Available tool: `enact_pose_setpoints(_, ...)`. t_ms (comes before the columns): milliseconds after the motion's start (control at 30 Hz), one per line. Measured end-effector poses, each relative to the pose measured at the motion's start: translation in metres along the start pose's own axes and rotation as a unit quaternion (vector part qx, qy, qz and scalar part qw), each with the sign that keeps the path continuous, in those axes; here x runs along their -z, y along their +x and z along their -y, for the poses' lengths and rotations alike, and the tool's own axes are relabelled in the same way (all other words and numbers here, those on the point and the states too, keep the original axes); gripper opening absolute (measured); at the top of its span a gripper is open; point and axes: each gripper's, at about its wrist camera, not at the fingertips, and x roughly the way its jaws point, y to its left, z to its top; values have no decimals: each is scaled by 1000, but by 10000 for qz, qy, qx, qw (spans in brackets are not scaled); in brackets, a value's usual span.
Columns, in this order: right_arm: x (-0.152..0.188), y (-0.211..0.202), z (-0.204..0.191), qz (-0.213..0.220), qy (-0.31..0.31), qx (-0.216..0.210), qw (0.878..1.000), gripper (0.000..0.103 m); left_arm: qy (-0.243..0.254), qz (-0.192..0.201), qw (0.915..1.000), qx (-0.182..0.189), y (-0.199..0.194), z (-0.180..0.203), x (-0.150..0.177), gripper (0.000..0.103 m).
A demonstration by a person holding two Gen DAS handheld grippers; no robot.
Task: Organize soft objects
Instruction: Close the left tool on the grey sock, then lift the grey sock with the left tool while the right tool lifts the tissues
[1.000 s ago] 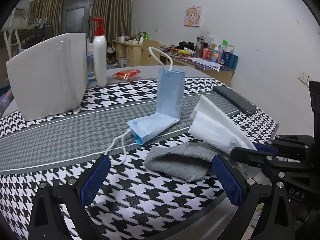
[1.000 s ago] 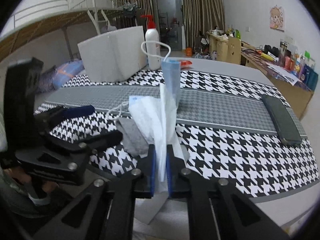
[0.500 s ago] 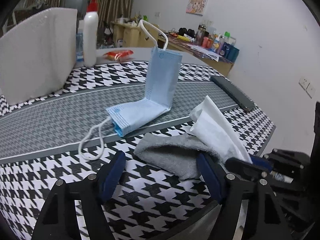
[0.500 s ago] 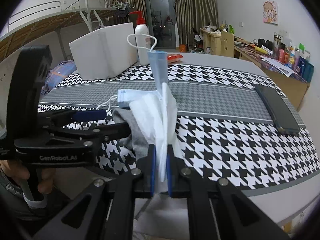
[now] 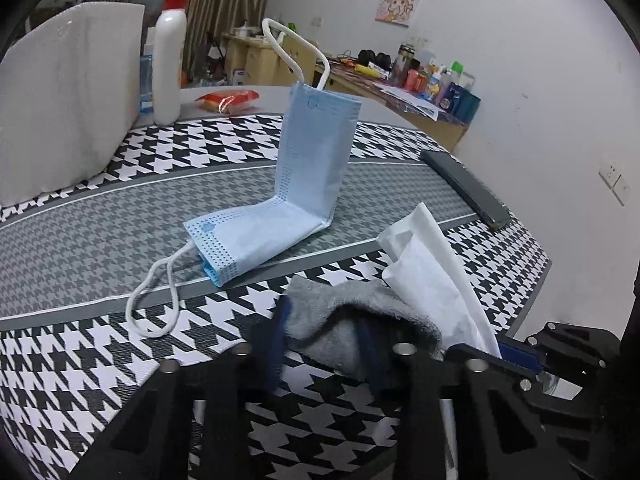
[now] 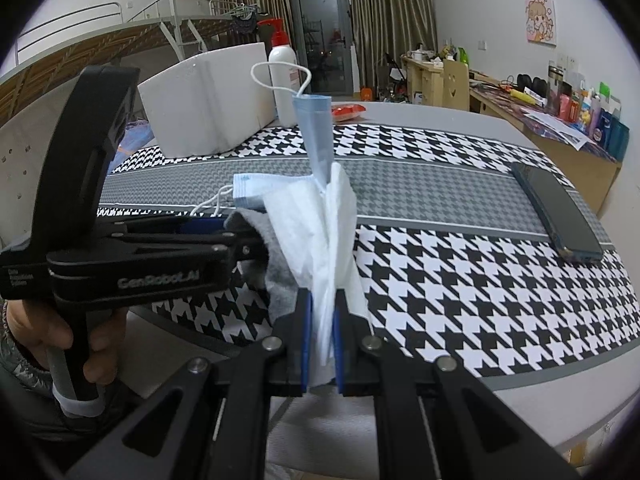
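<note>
Left wrist view: the grey sock (image 5: 352,320) lies at the near edge of the surface (image 5: 100,224), directly in front of the blue face mask (image 5: 296,184), and is bunched between the fingers of the left gripper (image 5: 320,344), whose jaws are closing on it.

Risks, as judged:
- The grasp appears to take only a raised fold of the sock. If so, the fabric may slide out on lifting.
- The white tissue (image 5: 432,264) lies against the sock's right side and is clenched in the right gripper (image 6: 322,332). Pulling either item may drag or tear the other.
- The mask stands just behind the sock, folded into an L with one half upright; a brush from either gripper would likely topple it, and its loose ear loop (image 5: 156,300), left of the sock, could snag.

Condition of the sock: grey, fuzzy knit, humped in the middle, its near end hanging toward the edge. The right wrist view shows the tissue pinched upright between the blue pads (image 6: 306,328), with the sock just to its left.
</note>
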Motion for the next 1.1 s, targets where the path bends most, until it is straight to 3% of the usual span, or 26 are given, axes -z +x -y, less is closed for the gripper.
enact_pose_setpoints(133, -1, -1, 4, 33, 67, 69, 9999, 28, 71, 71, 9999, 43, -4, 2, 1, 22)
enact_pose_setpoints(367, -2, -5, 14, 81, 226, 193, 9995, 27, 51, 198, 9997, -132, -18, -14, 5, 21)
enact_pose_setpoints(533, -2, -4, 20, 60, 378, 169, 9991, 16, 74, 246, 9996, -149, -26, -20, 8, 20)
enact_pose_setpoints(733, -4, 7, 15, -128, 431, 262, 9986, 17, 232, 282, 9993, -122, -34, -18, 13, 20)
enact_pose_setpoints(800, -5, 8, 19, -136, 503, 329, 9981, 18, 272, 326, 9990, -136, -38, -18, 14, 20)
enact_pose_setpoints(933, -6, 15, 22, -282, 625, 359, 9970, 31, 304, 308, 9989, -184, -40, -21, 16, 20)
enact_pose_setpoints(1033, -6, 15, 27, -303, 796, 305, 9959, 30, 348, 311, 9987, -184, -42, -22, 18, 20)
enact_pose_setpoints(1067, -6, 15, 28, -321, 830, 308, 9956, 27, 367, 325, 9986, -179, -43, -23, 18, 20)
enact_pose_setpoints(1100, -6, 15, 28, -359, 833, 330, 9953, 17, 380, 350, 9985, -184, -45, -24, 18, 20)
